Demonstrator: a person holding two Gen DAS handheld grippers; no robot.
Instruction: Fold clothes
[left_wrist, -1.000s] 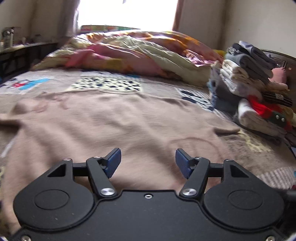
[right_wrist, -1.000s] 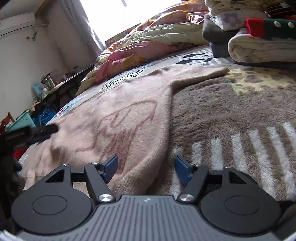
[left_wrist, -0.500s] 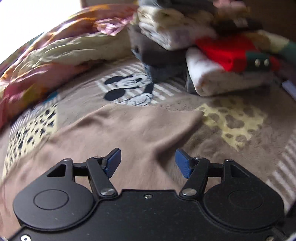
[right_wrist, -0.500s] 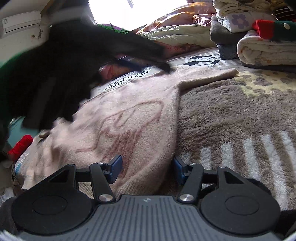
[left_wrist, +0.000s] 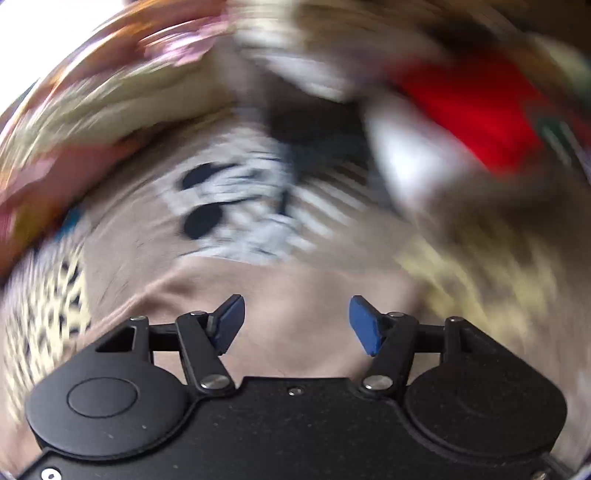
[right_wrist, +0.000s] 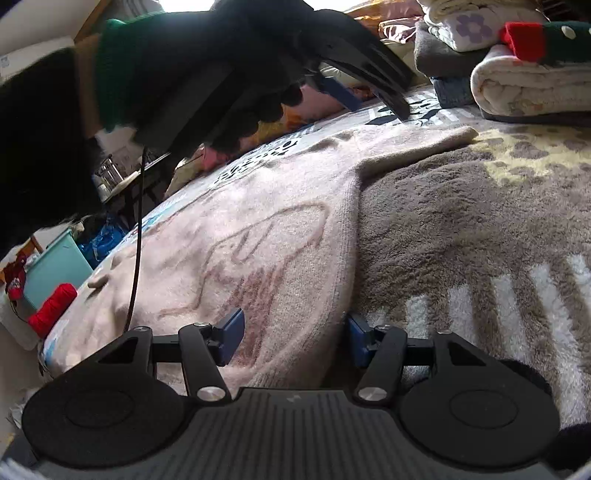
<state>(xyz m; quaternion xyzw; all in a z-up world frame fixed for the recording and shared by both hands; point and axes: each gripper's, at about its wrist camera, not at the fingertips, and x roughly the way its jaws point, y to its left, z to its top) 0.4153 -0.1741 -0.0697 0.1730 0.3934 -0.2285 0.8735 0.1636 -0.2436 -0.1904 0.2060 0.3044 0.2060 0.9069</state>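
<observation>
One pink sweater (right_wrist: 258, 236) lies flat on the bed (right_wrist: 461, 229). Left tongs (left_wrist: 296, 320) gape wide above its sleeve. Right tongs (right_wrist: 293, 338) gape wide, straddling its hem corner. One folded stack (right_wrist: 517, 74) sits beyond.

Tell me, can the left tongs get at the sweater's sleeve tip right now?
Probably yes. The left tongs are open, right above the sleeve, which lies flat on the blanket with nothing over it. The left view is blurred, so alignment is uncertain.
</observation>
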